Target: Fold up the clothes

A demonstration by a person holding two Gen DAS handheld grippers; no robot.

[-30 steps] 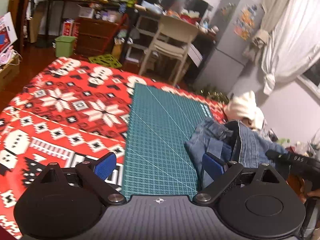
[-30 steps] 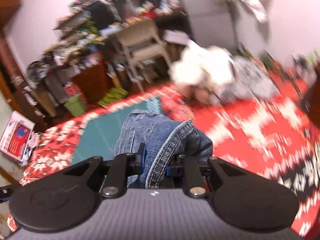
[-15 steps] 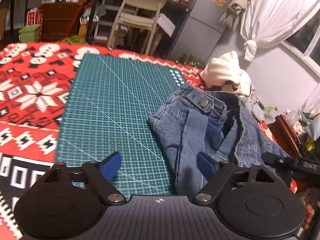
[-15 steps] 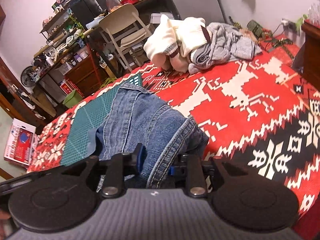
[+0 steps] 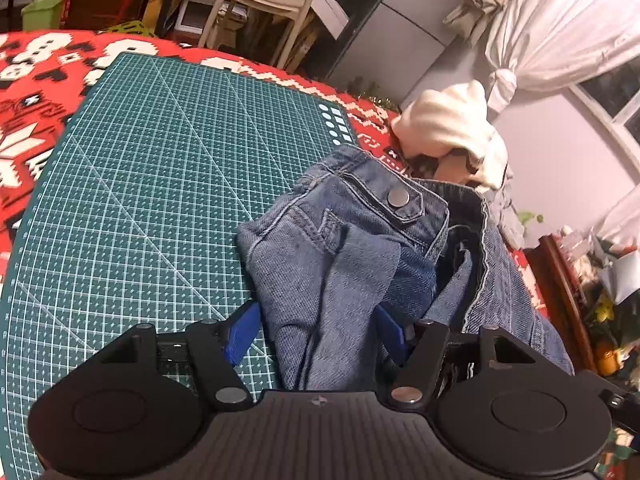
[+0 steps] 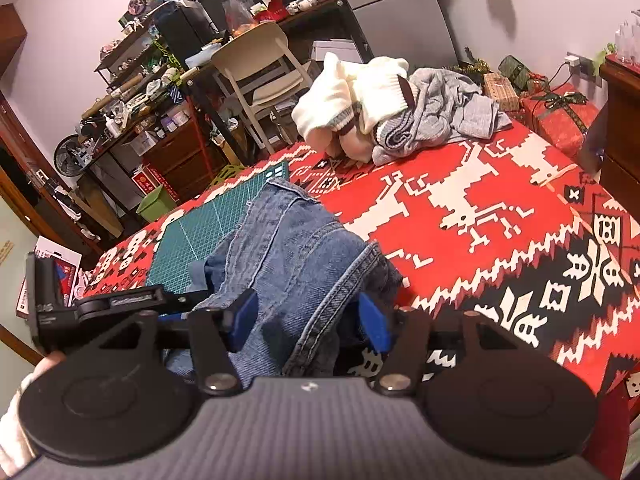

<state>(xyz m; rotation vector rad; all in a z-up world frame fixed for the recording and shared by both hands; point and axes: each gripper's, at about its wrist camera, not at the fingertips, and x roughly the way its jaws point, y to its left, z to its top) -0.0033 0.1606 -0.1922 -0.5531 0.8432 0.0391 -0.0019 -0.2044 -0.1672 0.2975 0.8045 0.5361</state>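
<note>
A crumpled pair of blue jeans (image 5: 344, 248) lies on the right part of the green cutting mat (image 5: 160, 180), waistband button facing up. My left gripper (image 5: 316, 332) is open, its blue pads standing either side of a denim fold. In the right wrist view the same jeans (image 6: 288, 248) bunch up over the mat's edge and the red blanket. My right gripper (image 6: 308, 320) is open too, with a seamed denim fold loose between its pads. The left gripper (image 6: 100, 304) shows at the left of that view, held by a hand.
A red patterned blanket (image 6: 480, 208) covers the bed. A pile of white and grey sweaters (image 6: 384, 96) lies at its far edge. Behind stand a cream chair (image 6: 260, 68), cluttered shelves, wrapped gift boxes (image 6: 556, 116) and a wooden cabinet (image 6: 620, 120) at the right.
The right gripper, shut on the denim before, has opened. The left gripper moved right over the jeans, so the fold now sits between its pads, which stand slightly closer together.
</note>
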